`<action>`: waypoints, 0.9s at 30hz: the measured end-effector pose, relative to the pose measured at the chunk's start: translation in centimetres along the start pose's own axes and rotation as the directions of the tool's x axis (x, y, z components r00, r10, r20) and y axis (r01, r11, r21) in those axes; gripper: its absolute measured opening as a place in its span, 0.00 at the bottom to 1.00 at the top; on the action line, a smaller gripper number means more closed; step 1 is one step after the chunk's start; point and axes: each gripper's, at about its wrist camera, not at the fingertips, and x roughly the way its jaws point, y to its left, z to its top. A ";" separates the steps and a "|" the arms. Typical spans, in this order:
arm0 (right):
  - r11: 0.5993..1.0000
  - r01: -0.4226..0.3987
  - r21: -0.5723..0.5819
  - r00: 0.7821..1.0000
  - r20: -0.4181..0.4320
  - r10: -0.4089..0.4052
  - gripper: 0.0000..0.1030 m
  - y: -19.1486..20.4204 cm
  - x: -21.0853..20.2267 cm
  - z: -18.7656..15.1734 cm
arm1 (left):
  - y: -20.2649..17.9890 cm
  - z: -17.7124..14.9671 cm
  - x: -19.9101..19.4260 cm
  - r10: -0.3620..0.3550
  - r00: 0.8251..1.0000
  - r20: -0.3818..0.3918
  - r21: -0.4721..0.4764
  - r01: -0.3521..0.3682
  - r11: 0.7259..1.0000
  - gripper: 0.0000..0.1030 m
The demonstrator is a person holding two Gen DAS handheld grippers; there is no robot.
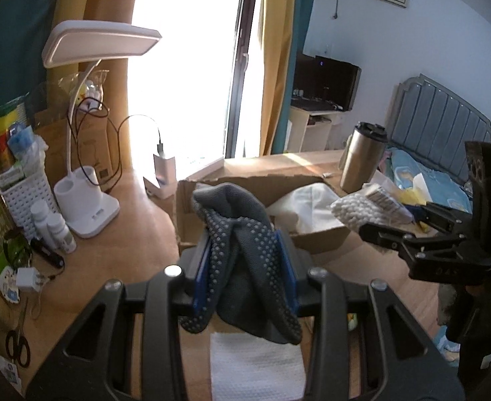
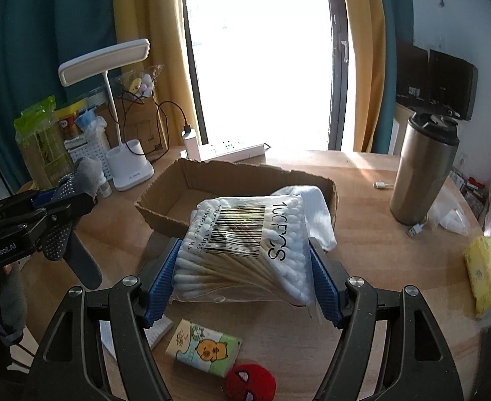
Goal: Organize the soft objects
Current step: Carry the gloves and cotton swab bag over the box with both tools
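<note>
— Grippers first: how many are showing, and what are they doing?

— Two. The left gripper is pinching one grey dotted glove between its blue pads, jaws drawn in narrow on the fabric, the glove's ends drooping below. The right gripper is clamping one clear bag of swabs, jaws standing wide against both ends of the pack.

— Where are those two things sitting?

— Neither is sitting. Both are hanging above the desk, in front of the one cardboard box. The swabs are hovering just over the box's near wall; the glove is hanging off to the left of the box.

— Anything lying in the box?

— One white cloth, bunching against its right end.

— And loose on the desk?

— One tissue pack with a cartoon print, one red plush touching its near corner, and one white paper towel lying under the glove. At the right edge one yellow pack is resting.

— Hard items?

— One steel tumbler is standing upright to the right, one lamp to the left, and three small white bottles are clustering beside the lamp's base. One pair of scissors is lying at the near left.
</note>
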 end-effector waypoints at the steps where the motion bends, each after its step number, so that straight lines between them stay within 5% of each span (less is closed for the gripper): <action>1: 1.000 0.000 0.000 1.000 0.002 0.000 0.73 0.0 0.1 0.2 | 0.1 0.2 0.1 0.000 1.000 0.002 0.000 0.000 1.000 0.36; 27: 1.000 -0.023 -0.006 0.999 -0.037 0.023 0.73 -0.7 5.8 2.8 | 1.8 1.9 6.6 -0.013 0.999 -0.039 0.001 0.013 1.000 0.37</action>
